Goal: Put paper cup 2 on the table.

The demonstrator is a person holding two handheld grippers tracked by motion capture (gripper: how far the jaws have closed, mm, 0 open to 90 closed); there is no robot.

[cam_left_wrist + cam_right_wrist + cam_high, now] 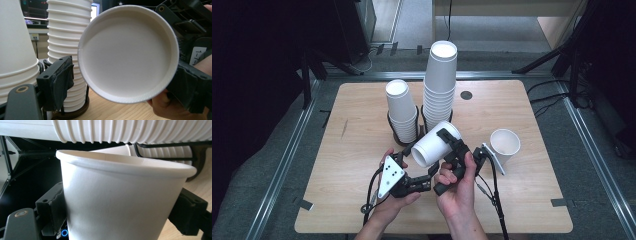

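White paper cup (433, 144), tapered and lying on its side in the air above the light wooden desk (362, 200), is the item in hand. We find it clamped across its body by the right tongs (451, 141); the right gripper view shows a black pad pressed to each side of the cup wall (120, 202), so that pair is closed on it. The cup's base faces the left tongs (426, 176), and in the left gripper view that round white base (127, 52) sits just past one dark pad (58, 82). We see no pad of the left tongs pressing on the cup: they stand partly open and hold nothing.

Behind the cup, two stacks of upturned white paper cups rest in black wire holders: a short stack (402, 112) on the left and a tall stack (439, 85) beside it. One more single white paper cup (504, 145) stands mouth up on the desk to the right, well apart from the stacks.

We judge that the held cup is already free of the stacks and in the care of the right hand (459, 187) alone. What is left, as far as we can tell, is to set it down, probably near the upright cup. Many cups are still stacked, so the work looks far from complete.
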